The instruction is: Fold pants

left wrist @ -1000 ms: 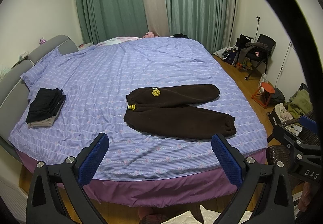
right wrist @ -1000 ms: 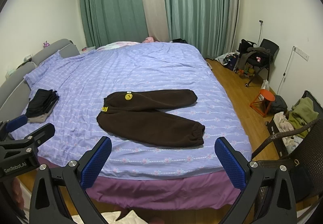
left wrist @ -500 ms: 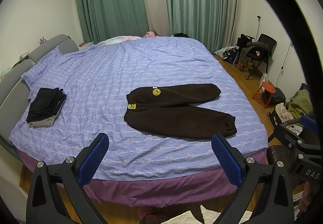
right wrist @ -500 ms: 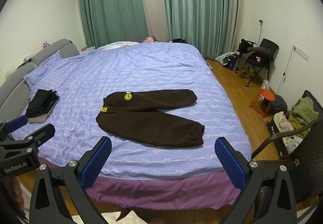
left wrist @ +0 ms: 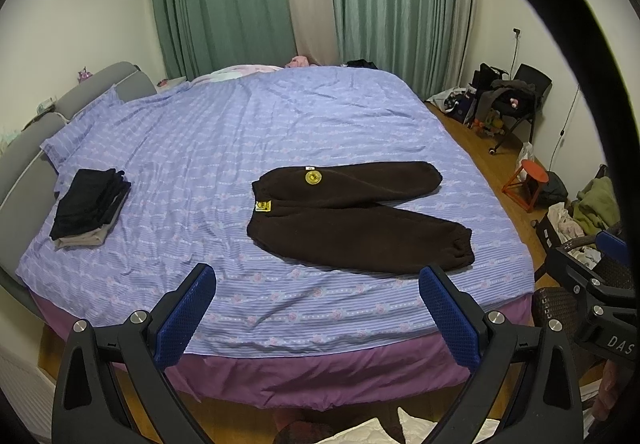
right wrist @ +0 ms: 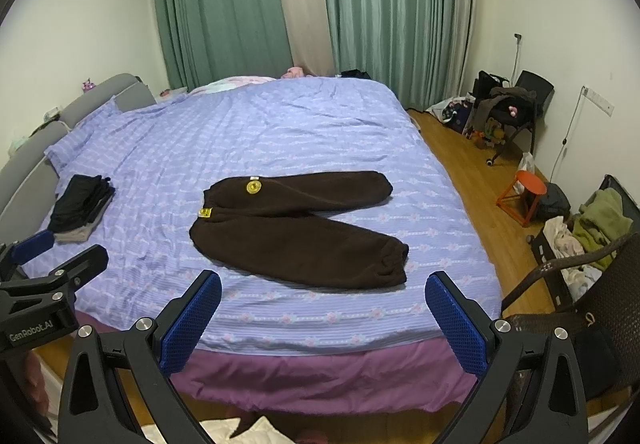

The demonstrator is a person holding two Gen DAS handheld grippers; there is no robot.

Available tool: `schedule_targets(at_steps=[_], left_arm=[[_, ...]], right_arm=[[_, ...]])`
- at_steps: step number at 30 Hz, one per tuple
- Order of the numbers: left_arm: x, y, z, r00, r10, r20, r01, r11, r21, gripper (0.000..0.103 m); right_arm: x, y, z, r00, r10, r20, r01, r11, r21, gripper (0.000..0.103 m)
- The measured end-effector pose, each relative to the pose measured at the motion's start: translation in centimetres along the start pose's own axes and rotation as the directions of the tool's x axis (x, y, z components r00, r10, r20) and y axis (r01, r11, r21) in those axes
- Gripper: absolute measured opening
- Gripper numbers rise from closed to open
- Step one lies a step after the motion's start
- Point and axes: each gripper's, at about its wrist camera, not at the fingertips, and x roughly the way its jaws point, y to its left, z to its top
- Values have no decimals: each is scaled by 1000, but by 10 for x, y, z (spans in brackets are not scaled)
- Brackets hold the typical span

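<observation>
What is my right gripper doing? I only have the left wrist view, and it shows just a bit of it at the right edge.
Observer: In the right wrist view the right gripper is open and holds nothing. The brown pants lie flat on the bed ahead of it.
Operator: Anything on the right wall that my view cuts off?
Observer: Yes, a white socket strip is fixed to the wall, above the orange stool.
</observation>
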Motion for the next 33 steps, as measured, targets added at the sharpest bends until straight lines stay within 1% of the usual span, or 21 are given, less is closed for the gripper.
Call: schedule_targets(at_steps=[5, 8, 10, 15, 19, 20, 21, 22, 23, 24, 25, 27, 29, 31, 33], left_arm=[[22, 13, 3, 1000, -2, -27, 2, 1000, 4, 103], [42, 25, 10, 999, -6, -41, 7, 1000, 11, 103], [60, 36, 16, 998, -11, -55, 12, 1000, 15, 103], [118, 65, 30, 994, -48, -94, 51, 998, 30, 103], [178, 84, 33, 986, -65, -155, 74, 996, 55, 103], [198, 89, 32, 979, -81, -185, 91, 995, 48, 103], [209, 92, 32, 975, -88, -206, 99, 994, 42, 103], [225, 94, 30, 966, -95, -241, 107, 994, 33, 103], [245, 98, 27, 953, -114, -281, 123, 992, 15, 103], [257, 100, 25, 945, -119, -304, 127, 992, 6, 103], [277, 102, 23, 934, -125, -336, 128, 992, -14, 103], [303, 106, 20, 920, -130, -368, 122, 991, -47, 103], [327, 108, 15, 914, -123, -386, 101, 992, -76, 103], [352, 108, 11, 902, -115, -416, 77, 991, -106, 103], [376, 105, 5, 889, -115, -444, 59, 988, -139, 103]], right_arm=[[19, 8, -1, 999, -3, -33, 3, 1000, 23, 102], [42, 12, -1, 999, -14, -47, 17, 998, 63, 102], [64, 17, 0, 997, -27, -78, 34, 995, 98, 102], [122, 34, -3, 987, -40, -155, 69, 979, 190, 103], [167, 47, -7, 975, -62, -211, 115, 963, 244, 102], [181, 50, -10, 972, -74, -224, 132, 958, 255, 102], [192, 52, -11, 968, -86, -237, 148, 954, 260, 102], [204, 54, -13, 963, -98, -251, 166, 949, 269, 102], [214, 55, -15, 960, -109, -259, 182, 943, 278, 102], [224, 55, -16, 954, -127, -270, 205, 937, 283, 102], [235, 55, -19, 950, -146, -278, 227, 930, 288, 102], [256, 52, -23, 936, -177, -303, 265, 922, 282, 102], [277, 45, -26, 926, -187, -329, 286, 915, 285, 102], [297, 33, -30, 913, -198, -358, 312, 902, 298, 103], [316, 21, -36, 904, -191, -382, 323, 891, 319, 102]])
